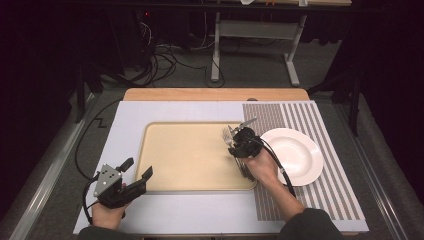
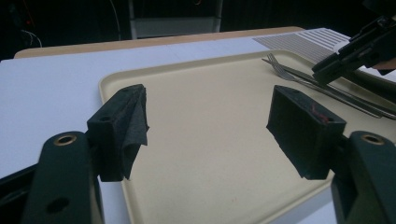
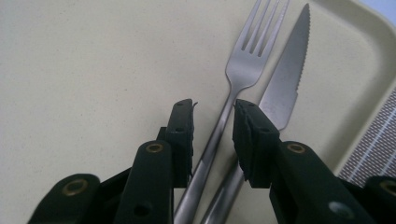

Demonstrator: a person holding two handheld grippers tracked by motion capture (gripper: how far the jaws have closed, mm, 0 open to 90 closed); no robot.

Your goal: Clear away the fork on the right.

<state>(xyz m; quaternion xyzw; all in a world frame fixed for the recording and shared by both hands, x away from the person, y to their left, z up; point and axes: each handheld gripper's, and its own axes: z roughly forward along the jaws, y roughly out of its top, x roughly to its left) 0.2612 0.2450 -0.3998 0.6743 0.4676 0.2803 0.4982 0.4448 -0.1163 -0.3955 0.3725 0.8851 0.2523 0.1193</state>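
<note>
A fork [image 3: 243,70] and knife [image 3: 285,88] lie in the beige tray's [image 1: 165,170] right end, between the right gripper's [image 3: 212,135] slightly parted jaws, ungripped. Left gripper [image 2: 210,130] is spread wide at the tray's near-left corner. A white plate [image 1: 300,160] sits right, empty.

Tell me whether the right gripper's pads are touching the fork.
Apart. In the right gripper view the right gripper stands a little open, and the fork handle runs between the pads with a gap on each side, lying beside the knife on the tray.

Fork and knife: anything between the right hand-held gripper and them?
Nothing visible. The right hand-held gripper sits right over the fork and knife, both lying side by side on the tray. Its jaws are slightly apart, with the fork's handle running between them.
</note>
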